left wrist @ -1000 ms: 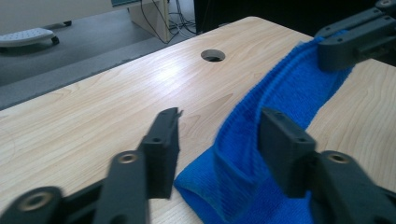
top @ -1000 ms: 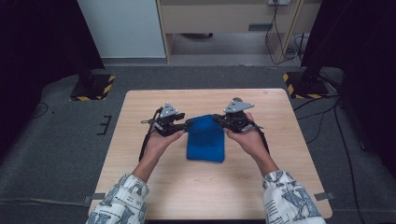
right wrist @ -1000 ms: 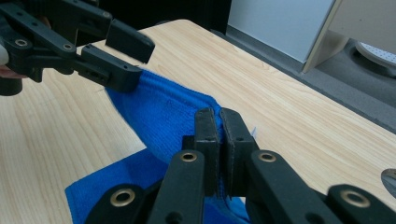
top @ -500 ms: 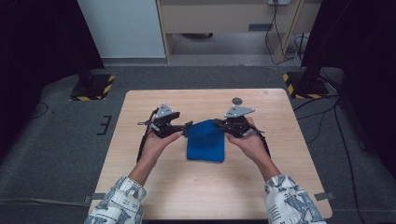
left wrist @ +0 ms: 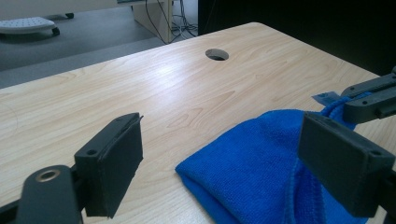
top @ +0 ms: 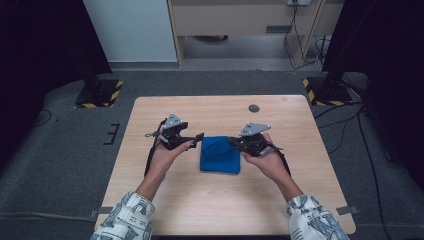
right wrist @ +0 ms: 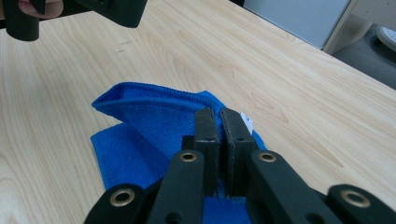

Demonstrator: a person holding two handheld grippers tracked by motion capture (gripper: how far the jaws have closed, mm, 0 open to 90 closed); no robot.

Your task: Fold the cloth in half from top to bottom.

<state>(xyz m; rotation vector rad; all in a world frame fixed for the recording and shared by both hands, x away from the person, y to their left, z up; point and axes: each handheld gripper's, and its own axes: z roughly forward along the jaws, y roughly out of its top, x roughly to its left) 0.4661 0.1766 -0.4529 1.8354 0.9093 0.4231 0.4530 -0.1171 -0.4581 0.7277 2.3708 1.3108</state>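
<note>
**Right gripper pinches the cloth, left lets go**

I see no container here. The blue cloth (top: 220, 155) lies folded mid-table (top: 210, 205). My right gripper (top: 234, 142) is clamped on its upper right corner, lifting a fold. My left gripper (top: 199, 136) has just been opening; nothing sits between its jaws. The cloth's near edge is cut off in the left gripper view.
</note>
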